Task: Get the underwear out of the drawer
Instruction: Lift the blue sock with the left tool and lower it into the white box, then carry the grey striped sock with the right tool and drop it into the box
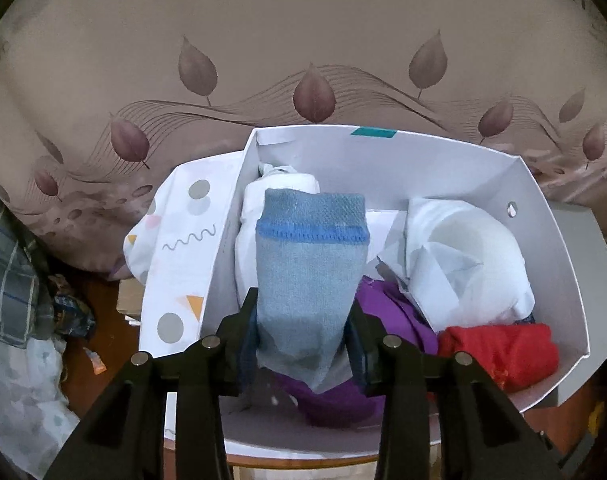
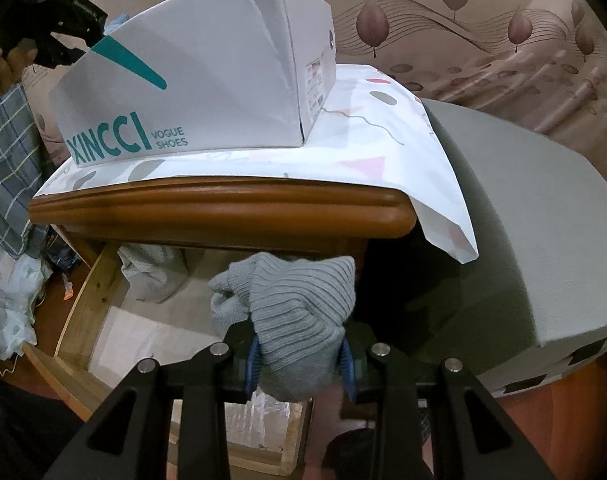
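Blue-grey knit filled the left gripper (image 1: 303, 320): a folded garment (image 1: 311, 264) with a brighter blue band near its top stood between the jaws, which flanked it on both sides over the open white shoebox (image 1: 543, 216). Whether the pads pressed it firmly or loosely could not be told for sure, though the cloth hung from between them, so it read as held. The right gripper (image 2: 299, 348) was clamped on a ribbed grey knit piece (image 2: 299, 304), poised above the open wooden drawer (image 2: 91, 280), where a pale crumpled cloth (image 2: 151, 276) lay at the back. Judging from this, the step in hand was the drop-off: one piece carried from the drawer to the box, a second just lifted clear. The next move would call for the left jaws to spread fully over a free spot in the box, then for the right hand to rise past the overhanging tabletop edge (image 2: 223, 208) without snagging the knit on it. Inside the box already lay white bundles (image 1: 463, 248), a purple garment (image 1: 395, 312) and a red one (image 1: 499, 344), so room was tight and the new piece would likely land on top. The box sat on a patterned white cloth (image 2: 383, 136) draped over the table, with a grey padded surface (image 2: 523, 220) to the right and plaid fabric (image 2: 7, 160) to the left; the box's tall near wall also stood between the right hand and the opening.
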